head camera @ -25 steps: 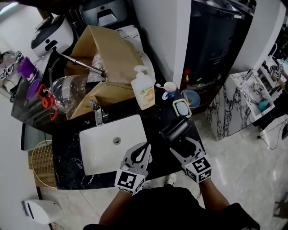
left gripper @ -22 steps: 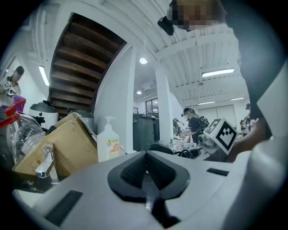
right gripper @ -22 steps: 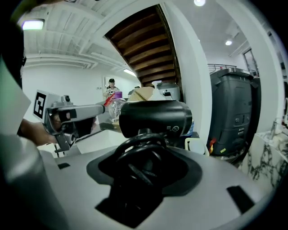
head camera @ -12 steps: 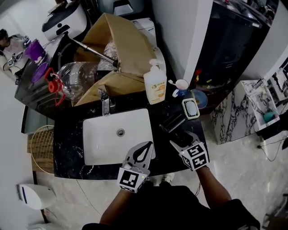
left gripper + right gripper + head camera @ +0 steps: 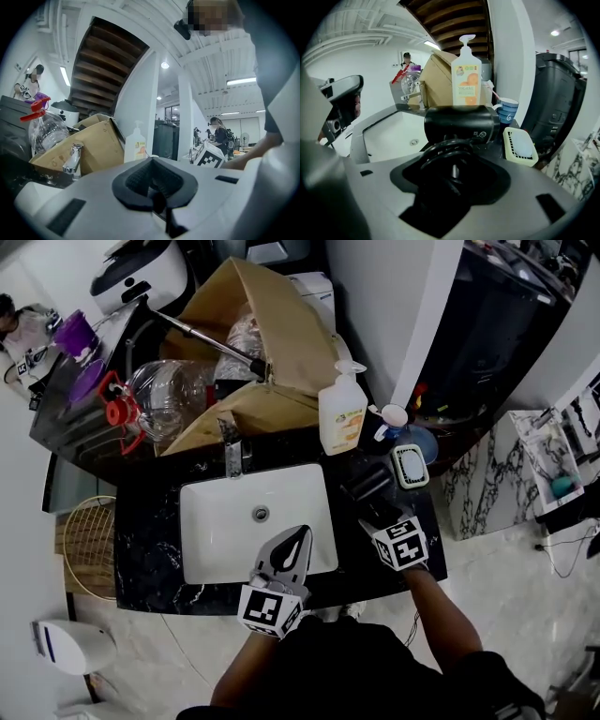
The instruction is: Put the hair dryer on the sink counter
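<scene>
The black hair dryer (image 5: 367,482) is at the black sink counter (image 5: 150,549), to the right of the white basin (image 5: 234,521) and just in front of the soap dish (image 5: 410,465). Whether it touches the counter I cannot tell. My right gripper (image 5: 380,515) is shut on its handle end. In the right gripper view the barrel (image 5: 459,124) lies crosswise ahead, and the coiled cord (image 5: 449,149) is bunched at the right gripper (image 5: 452,173). My left gripper (image 5: 298,540) is shut and holds nothing, above the basin's front right corner. In its own view the left gripper (image 5: 154,185) points along the counter.
A soap pump bottle (image 5: 341,418), a cup with a toothbrush (image 5: 394,418) and a blue bowl (image 5: 424,442) stand behind the dryer. The faucet (image 5: 232,457), a cardboard box (image 5: 262,324) and a clear water jug (image 5: 169,395) sit behind the basin. The counter's right edge is close.
My right gripper has carried the hair dryer slightly back and down toward the counter beside the soap dish. The left gripper has stayed over the basin's front corner.
</scene>
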A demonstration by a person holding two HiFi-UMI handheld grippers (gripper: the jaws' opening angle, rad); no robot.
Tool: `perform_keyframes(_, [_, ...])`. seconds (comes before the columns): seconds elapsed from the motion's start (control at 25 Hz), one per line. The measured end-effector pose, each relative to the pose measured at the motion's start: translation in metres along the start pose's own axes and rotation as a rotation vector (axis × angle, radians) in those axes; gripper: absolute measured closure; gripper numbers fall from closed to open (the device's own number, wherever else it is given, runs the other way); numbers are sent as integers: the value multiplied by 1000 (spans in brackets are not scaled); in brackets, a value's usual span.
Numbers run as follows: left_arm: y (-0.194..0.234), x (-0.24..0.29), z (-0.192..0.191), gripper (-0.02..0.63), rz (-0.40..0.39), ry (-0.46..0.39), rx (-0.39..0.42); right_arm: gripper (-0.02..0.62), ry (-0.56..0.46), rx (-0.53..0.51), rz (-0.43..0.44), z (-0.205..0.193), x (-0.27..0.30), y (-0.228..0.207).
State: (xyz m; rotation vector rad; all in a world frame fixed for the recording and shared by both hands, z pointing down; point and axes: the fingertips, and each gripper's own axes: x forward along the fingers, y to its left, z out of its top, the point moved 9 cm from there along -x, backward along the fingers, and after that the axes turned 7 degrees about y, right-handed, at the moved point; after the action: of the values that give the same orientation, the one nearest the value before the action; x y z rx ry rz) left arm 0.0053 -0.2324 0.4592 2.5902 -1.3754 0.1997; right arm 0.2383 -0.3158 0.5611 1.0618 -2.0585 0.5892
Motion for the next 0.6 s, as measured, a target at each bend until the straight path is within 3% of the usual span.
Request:
perform_keyframes(0.24, [9, -5, -10, 612, 8, 14, -28, 339, 37, 40, -33, 9, 17, -4])
perform_keyframes(0.6, [19, -12, -17, 612, 51, 21, -34, 337, 96, 20, -48, 9, 37, -5])
